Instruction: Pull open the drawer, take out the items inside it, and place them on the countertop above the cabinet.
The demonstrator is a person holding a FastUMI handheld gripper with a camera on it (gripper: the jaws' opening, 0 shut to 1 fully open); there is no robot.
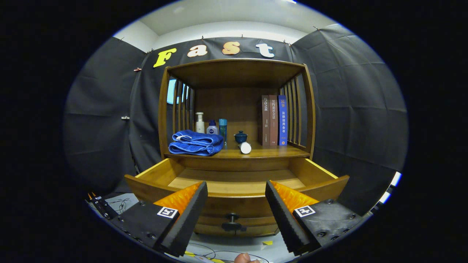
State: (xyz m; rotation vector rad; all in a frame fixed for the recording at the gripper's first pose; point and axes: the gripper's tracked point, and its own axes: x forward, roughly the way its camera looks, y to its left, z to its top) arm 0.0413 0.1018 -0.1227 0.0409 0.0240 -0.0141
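Note:
The wooden cabinet's drawer (234, 191) stands pulled open just ahead of my fingers, its dark knob (231, 219) low between them. The bare wooden floor of the drawer shows, with nothing visible on it. On the countertop (263, 152) above lie a folded blue towel (196, 143) and a white cylinder (245, 147) on its side, with a dark blue lidded cup (240, 137) behind it. My gripper (236, 204) is open, fingers wide apart and holding nothing.
At the back left of the countertop stand three bottles (211, 126); three upright books (274, 120) stand at the back right. Slatted wooden sides and a top board enclose the shelf. Cables lie on the floor below the drawer front.

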